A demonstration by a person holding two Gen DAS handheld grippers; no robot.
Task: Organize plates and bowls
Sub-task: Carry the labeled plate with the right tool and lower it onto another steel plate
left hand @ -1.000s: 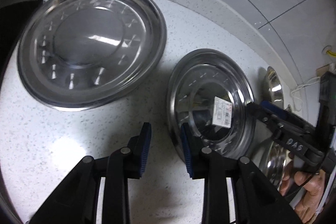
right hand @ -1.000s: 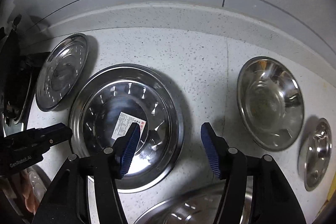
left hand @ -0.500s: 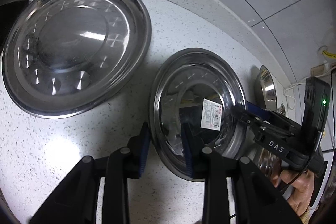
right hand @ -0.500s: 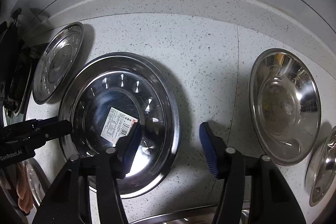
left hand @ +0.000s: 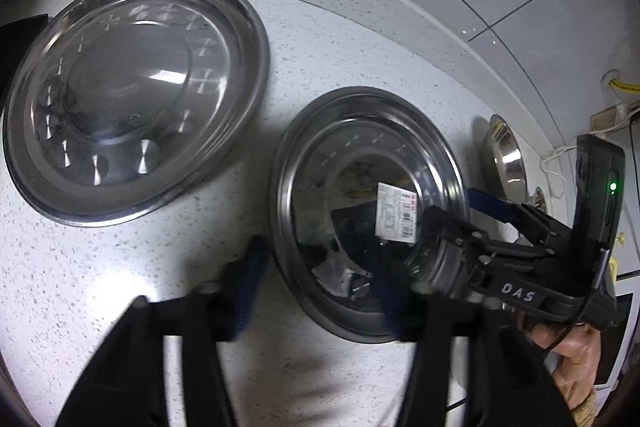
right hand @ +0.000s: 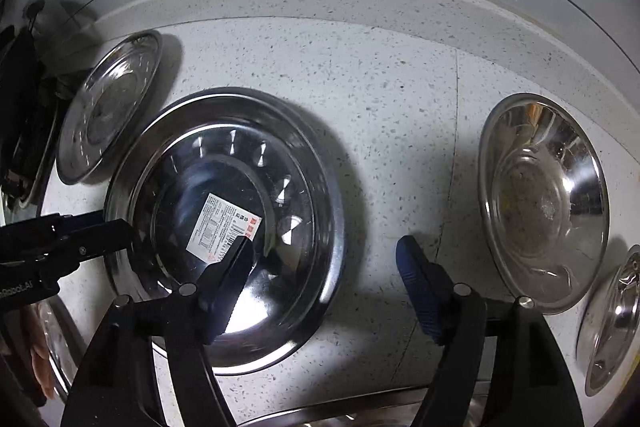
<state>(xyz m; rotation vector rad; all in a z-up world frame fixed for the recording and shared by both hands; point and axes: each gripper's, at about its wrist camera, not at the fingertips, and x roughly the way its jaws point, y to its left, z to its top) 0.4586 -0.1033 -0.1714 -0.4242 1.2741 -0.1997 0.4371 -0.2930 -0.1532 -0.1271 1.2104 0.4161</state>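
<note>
Speckled white stone makes the counter (right hand: 400, 115), with grey wall tiles behind it.

Closest to us, the left gripper (left hand: 316, 287) has just been opening its jaws. They now stand apart, one on each side of the near rim of the plate with the sticker (left hand: 360, 211), and they look blurry. The pads do not seem to press on the rim, so the plate looks let go. It lies flat on the counter. The right gripper (right hand: 324, 279) has just been opening too. One pad hangs over the plate with the sticker (right hand: 224, 223) and the other is over bare counter. Nothing is pinched.

I think the plate has just been set down. To do this well, both grippers should lift straight up so they do not bump or drag the rim.

Next out, a bigger plate (left hand: 132, 99) sits to the left, just beside the sticker plate but not touching. It is empty. On the right sits a big bowl (right hand: 544, 203), well apart from the plate, with only shine inside. A small bowl (right hand: 612, 323) is just past it. A paper label (right hand: 224, 227) is stuck in the middle plate. No food is in any dish.
</note>
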